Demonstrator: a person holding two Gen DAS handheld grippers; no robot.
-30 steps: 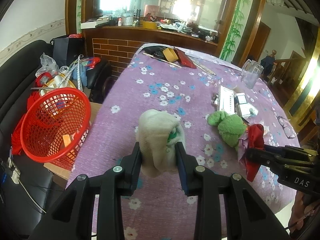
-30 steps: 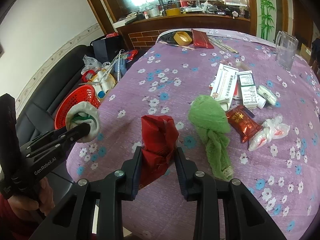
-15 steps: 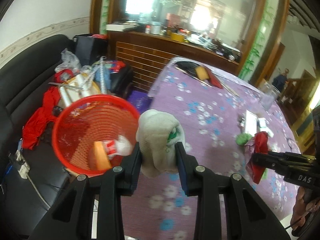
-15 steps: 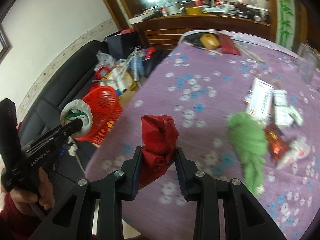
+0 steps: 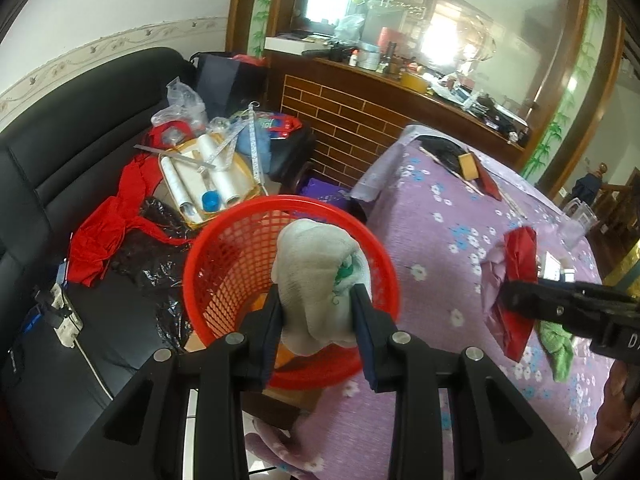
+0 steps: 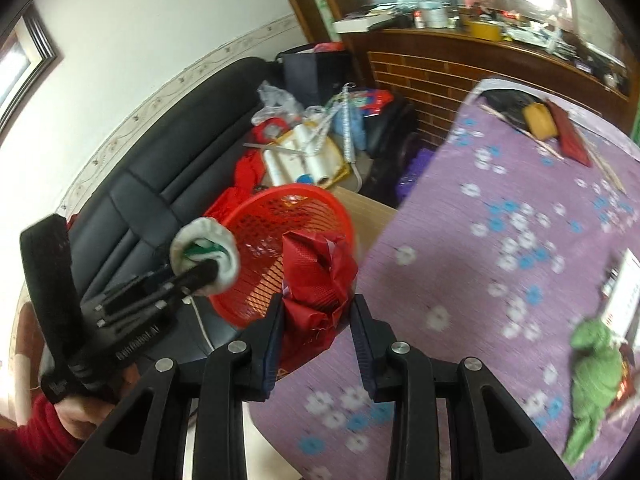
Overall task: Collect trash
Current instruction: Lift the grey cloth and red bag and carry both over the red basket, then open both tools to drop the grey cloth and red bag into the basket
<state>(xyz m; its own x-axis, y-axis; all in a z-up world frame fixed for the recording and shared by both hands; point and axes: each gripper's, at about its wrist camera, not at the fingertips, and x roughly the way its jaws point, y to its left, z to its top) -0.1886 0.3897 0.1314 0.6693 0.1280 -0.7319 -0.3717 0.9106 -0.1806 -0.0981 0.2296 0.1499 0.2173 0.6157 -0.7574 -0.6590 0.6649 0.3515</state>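
Note:
My left gripper [image 5: 318, 316] is shut on a crumpled whitish wad with a green scrap inside [image 5: 316, 276], held right over the red mesh basket [image 5: 224, 256]. In the right wrist view that same wad [image 6: 206, 254] hangs at the basket's [image 6: 280, 220] near rim. My right gripper [image 6: 318, 322] is shut on a crumpled red wrapper [image 6: 318, 276], above the table's left edge beside the basket. The left wrist view shows the red wrapper [image 5: 520, 276] at the right, over the purple flowered tablecloth [image 5: 436, 224]. An orange scrap lies in the basket.
A black sofa [image 5: 56, 140] behind the basket carries rolls, plastic bags and red cloth [image 5: 108, 236]. A green cloth [image 6: 596, 376], boxes and packets lie on the table at the right. A brick-patterned counter [image 5: 360, 120] stands at the back. A cardboard box sits under the basket.
Both grippers have swung left off the table's middle toward the basket, still holding their loads. The whitish wad went from over the cloth to over the basket; the red wrapper reached the table's left edge.

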